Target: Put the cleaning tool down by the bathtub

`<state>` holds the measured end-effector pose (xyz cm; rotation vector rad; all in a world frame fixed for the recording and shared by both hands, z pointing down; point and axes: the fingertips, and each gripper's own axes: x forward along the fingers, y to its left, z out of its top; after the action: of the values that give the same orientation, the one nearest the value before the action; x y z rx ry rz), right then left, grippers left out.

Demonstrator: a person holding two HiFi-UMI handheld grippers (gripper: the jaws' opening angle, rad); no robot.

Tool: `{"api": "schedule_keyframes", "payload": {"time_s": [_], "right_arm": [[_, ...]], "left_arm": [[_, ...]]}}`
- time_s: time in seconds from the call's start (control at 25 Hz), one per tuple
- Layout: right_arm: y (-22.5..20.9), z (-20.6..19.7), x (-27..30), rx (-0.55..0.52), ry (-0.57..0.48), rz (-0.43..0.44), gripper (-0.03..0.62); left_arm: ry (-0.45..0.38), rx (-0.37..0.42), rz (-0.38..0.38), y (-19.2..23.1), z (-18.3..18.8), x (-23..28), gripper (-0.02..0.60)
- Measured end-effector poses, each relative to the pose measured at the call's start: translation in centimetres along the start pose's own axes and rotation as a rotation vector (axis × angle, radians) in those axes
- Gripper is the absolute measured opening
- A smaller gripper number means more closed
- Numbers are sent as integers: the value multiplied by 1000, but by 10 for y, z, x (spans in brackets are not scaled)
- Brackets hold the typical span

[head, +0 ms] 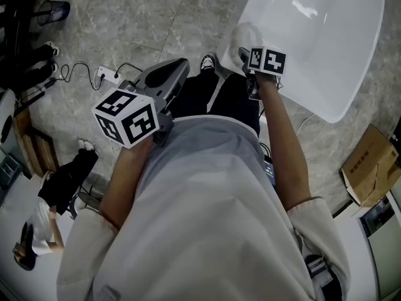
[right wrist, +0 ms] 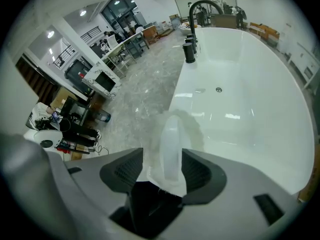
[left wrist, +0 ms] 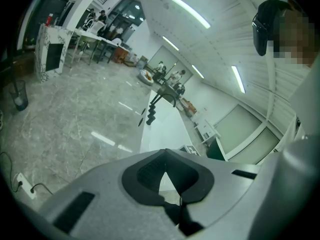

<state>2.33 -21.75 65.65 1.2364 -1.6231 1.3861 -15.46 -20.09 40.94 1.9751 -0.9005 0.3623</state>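
Right gripper point(right wrist: 162, 155) fingers spread; white cleaning tool point(right wrist: 170, 134) stands loose between them, at bathtub point(right wrist: 260, 89) near rim. Left gripper point(left wrist: 165, 154) fingers pressed together, empty. Step, likely: release. Next: draw right gripper back without dragging tool.

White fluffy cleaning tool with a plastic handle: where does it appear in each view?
Head view: white fluffy cleaning tool, top centre, at the white bathtub rim.
Left gripper view: not in it.
Right gripper view: lower centre, between the jaws.
Shared landmark: that bathtub.
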Motion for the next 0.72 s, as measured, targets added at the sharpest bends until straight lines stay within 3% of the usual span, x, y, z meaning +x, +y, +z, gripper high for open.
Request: {"api": "schedule_keyframes", "payload": {"time_s": [0.72], "right_arm": [[1, -3, -16, 10, -42, -5, 242]], "left_arm": [[-11, 7, -21, -6, 3, 0, 9]]}}
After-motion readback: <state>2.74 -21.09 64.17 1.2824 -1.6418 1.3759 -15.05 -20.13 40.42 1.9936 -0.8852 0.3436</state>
